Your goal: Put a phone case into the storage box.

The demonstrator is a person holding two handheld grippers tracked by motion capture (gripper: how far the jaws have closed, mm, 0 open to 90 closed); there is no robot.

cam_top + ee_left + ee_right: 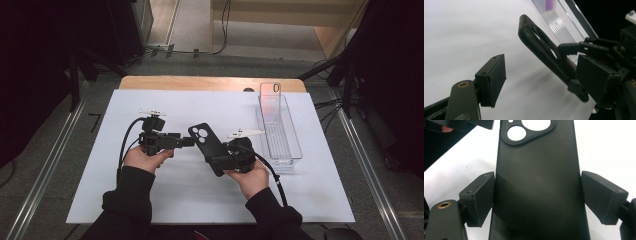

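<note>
Scene: a person sits at a table covered by a white sheet [210, 200], holding a two-jaw gripper in each hand; dark sleeves enter from the 6 o'clock edge of the high view.
Phone case: a black phone case [209, 147] with round camera cut-outs, lifted above the middle of the sheet, its camera end tilted toward 11 o'clock in the high view.
Right gripper: the right gripper [537, 202] clamps the case across its width, one black pad on each long edge, near the lower end; in the right gripper view the case back lies between both pads and runs up to 12 o'clock.
Left gripper: the left gripper [187, 142] points toward 3 o'clock in the high view, its tips just beside the camera end of the case.
Left jaws: spread apart with nothing pressed between them; in the left gripper view the case hangs toward 2 o'clock of the near pad, apart from it.
Clear tray: a long transparent tray [295, 150] lies at 3 o'clock of the case, well apart, running toward 12 o'clock.
Clear case: a see-through phone case [270, 95] stands at the tray's far end.
</note>
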